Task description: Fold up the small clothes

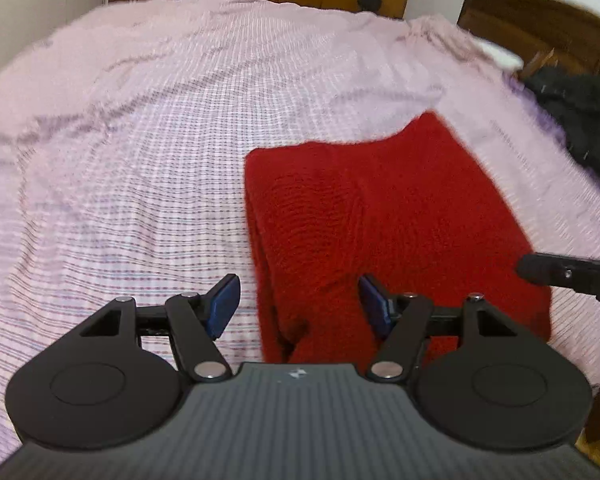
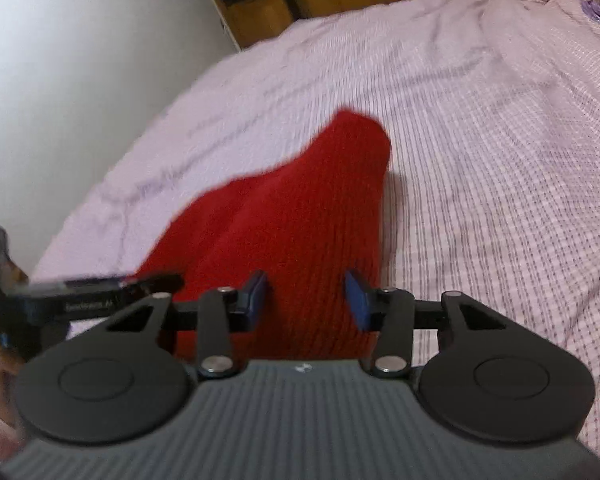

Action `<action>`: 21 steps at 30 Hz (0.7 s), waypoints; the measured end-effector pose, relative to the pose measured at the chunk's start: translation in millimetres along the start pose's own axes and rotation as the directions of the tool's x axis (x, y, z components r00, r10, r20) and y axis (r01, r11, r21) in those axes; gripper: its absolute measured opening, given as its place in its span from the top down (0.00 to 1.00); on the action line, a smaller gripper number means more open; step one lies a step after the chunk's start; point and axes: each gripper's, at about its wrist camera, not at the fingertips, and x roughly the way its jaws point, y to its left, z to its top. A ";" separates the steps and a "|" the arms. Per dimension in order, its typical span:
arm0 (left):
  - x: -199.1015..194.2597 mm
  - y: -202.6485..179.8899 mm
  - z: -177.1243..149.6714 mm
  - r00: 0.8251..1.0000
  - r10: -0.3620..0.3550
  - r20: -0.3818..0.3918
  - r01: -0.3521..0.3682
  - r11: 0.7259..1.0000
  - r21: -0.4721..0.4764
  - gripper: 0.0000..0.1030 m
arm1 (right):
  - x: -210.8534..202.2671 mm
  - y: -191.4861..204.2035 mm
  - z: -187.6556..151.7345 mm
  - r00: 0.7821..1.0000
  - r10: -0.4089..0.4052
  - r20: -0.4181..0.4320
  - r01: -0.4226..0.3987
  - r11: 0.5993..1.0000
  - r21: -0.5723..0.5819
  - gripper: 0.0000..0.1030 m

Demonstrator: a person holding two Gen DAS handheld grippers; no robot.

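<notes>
You are holding both tools open over the near end of the red knit garment [image 1: 380, 216]. Left tool [image 1: 298, 306]: fingers spread, nothing gripped, straddling the garment's near left edge. Right tool [image 2: 306, 294]: fingers also apart, knit lying between them, unpinched. Before closing, you are likely needing both pads low enough to catch every layer at matching near corners, so the fold carries evenly. Garment is lying on the bed [image 1: 120, 160], already looking partly folded, thick, ribbed, far corner peaking away from the tools.
</notes>
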 end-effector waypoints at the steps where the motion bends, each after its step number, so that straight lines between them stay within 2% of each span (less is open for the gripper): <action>1: 0.7 -2.9 -3.9 1.000 0.013 -0.003 -0.013 1.000 0.015 0.29 | 3.6 3.6 -3.8 1.000 -0.020 -0.009 0.020 0.999 -0.032 0.56; 3: 9.5 -0.5 -10.2 1.000 0.025 -0.016 -0.025 1.000 0.013 0.27 | 10.5 5.9 -9.8 0.999 -0.045 -0.026 0.044 0.998 -0.053 0.56; 5: 15.1 6.9 -14.3 1.000 0.021 -0.012 -0.021 1.000 -0.013 0.18 | 18.0 10.2 -14.2 0.997 -0.080 -0.018 0.078 0.991 -0.107 0.55; 9: 20.4 18.2 -14.1 1.000 -0.005 -0.012 0.004 0.997 -0.077 0.16 | 30.6 7.3 -11.6 0.995 -0.099 0.009 0.099 0.990 -0.102 0.50; 18: -5.1 8.1 -16.0 0.999 0.034 0.040 -0.030 0.994 -0.106 0.16 | 8.6 30.6 -27.7 0.981 -0.147 0.125 0.161 0.981 -0.109 0.43; 21: -19.8 2.7 -20.3 0.994 0.067 0.081 -0.060 0.995 -0.084 0.10 | 1.8 35.5 -30.3 0.975 -0.157 0.155 0.174 0.979 -0.105 0.38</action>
